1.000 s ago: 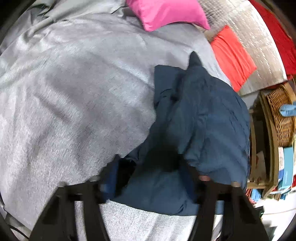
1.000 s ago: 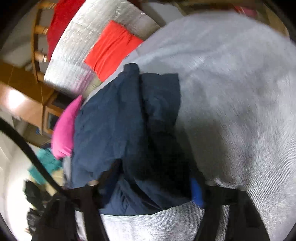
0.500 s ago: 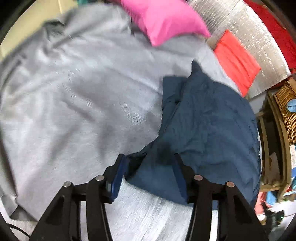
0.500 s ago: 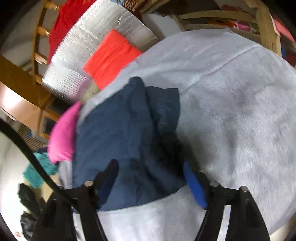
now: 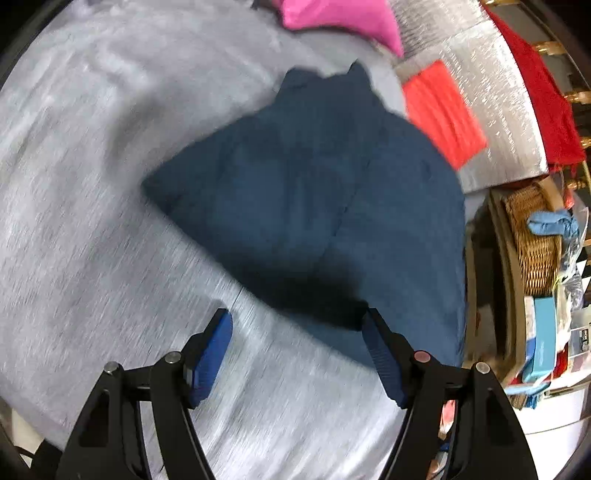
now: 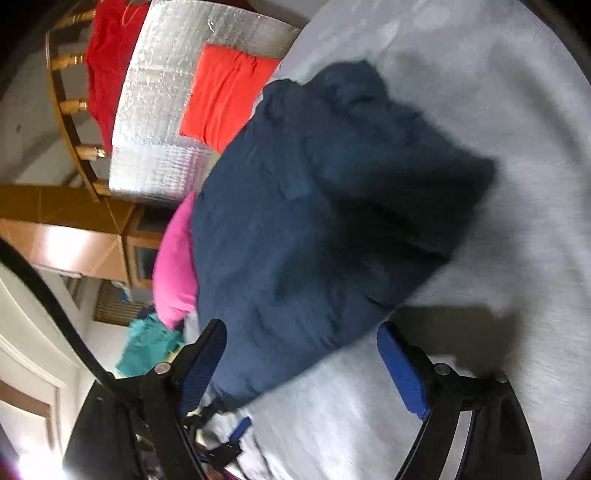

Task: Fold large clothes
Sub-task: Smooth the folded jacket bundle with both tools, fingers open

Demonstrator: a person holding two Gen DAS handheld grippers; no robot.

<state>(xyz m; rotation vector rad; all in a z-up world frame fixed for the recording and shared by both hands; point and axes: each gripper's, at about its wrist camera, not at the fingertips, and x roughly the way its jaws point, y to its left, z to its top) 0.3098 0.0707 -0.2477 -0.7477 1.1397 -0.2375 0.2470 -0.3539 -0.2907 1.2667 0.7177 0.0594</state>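
A dark blue garment (image 5: 317, 192) lies folded in a rough block on the grey bed cover (image 5: 92, 184); it also shows in the right wrist view (image 6: 314, 221). My left gripper (image 5: 297, 328) is open and empty, just short of the garment's near edge. My right gripper (image 6: 301, 343) is open and empty, with the garment's near corner lying between and beyond its blue fingertips. Both views are blurred.
A pink pillow (image 5: 332, 18), a red-orange cushion (image 5: 443, 110) and a silver quilted mat (image 5: 498, 92) lie past the garment. A wicker basket (image 5: 535, 236) and cluttered shelves stand off the bed's right side. Wooden furniture (image 6: 74, 221) shows in the right wrist view.
Both grippers opened, let go of the dark blue garment and drew back from it. The garment now lies flat on the bed.
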